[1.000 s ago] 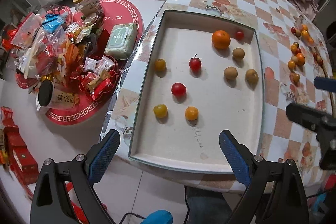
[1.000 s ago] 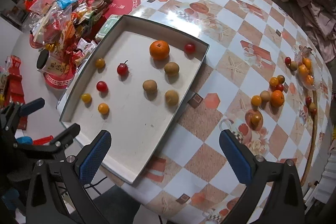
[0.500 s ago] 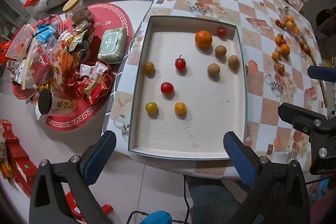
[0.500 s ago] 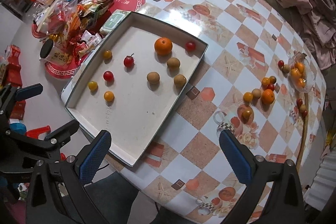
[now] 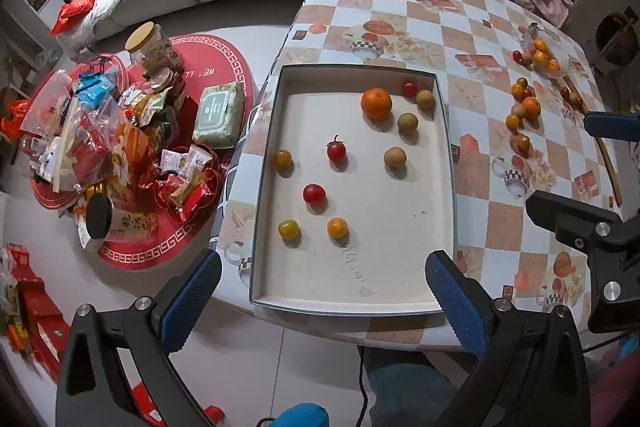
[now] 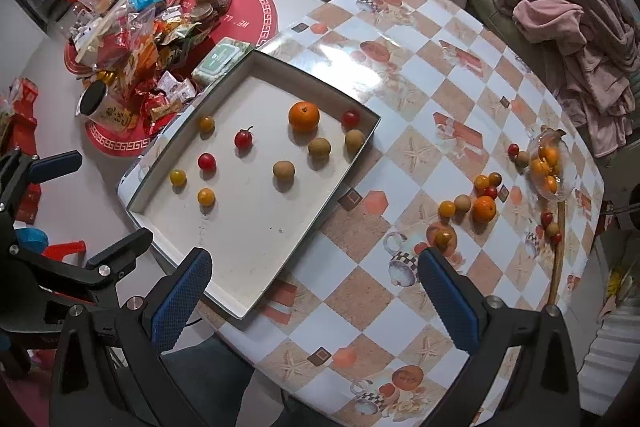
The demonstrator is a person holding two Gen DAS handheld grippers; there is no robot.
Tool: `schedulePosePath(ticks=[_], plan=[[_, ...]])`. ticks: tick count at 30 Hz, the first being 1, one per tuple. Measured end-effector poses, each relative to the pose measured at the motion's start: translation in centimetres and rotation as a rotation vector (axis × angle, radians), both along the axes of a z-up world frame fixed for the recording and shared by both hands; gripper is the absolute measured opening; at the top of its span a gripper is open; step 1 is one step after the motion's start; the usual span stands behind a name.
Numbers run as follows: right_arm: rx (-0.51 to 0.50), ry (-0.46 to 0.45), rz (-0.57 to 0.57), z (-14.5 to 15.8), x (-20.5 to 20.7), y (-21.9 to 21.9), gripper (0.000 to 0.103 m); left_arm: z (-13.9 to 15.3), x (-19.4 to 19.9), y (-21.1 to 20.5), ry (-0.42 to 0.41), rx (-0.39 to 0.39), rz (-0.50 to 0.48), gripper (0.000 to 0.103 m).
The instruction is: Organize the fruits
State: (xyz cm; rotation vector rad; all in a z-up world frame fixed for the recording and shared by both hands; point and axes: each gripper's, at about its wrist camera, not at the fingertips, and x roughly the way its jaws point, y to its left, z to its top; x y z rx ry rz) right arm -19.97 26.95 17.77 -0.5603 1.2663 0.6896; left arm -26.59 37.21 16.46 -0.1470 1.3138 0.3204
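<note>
Left wrist view: the left tool (image 5: 320, 301) is being held wide open and empty above the near rim of the white tray (image 5: 352, 307), where an orange (image 5: 376, 103), small tomatoes and brown fruits are lying apart. The right tool (image 6: 312, 291) is likewise being kept open, gripping nothing, over the checkered bench (image 6: 400, 75), with more fruit (image 6: 484, 207) lying loose beside the tray.

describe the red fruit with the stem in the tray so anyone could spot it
Start at the shallow white tray on the checkered table. Near its middle, left of the big orange, sits a small red tomato. Unlike the tray's other two red ones, it keeps a dark curled stem.
</note>
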Motion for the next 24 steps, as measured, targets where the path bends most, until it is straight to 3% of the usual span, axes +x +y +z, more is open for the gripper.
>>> schedulePosePath(ticks=[24], plan=[[0.018,-0.006,-0.009,0.51,-0.14,-0.27,0.103,0.67,-0.09,-0.73,-0.009,0.023,-0.011,0.103]])
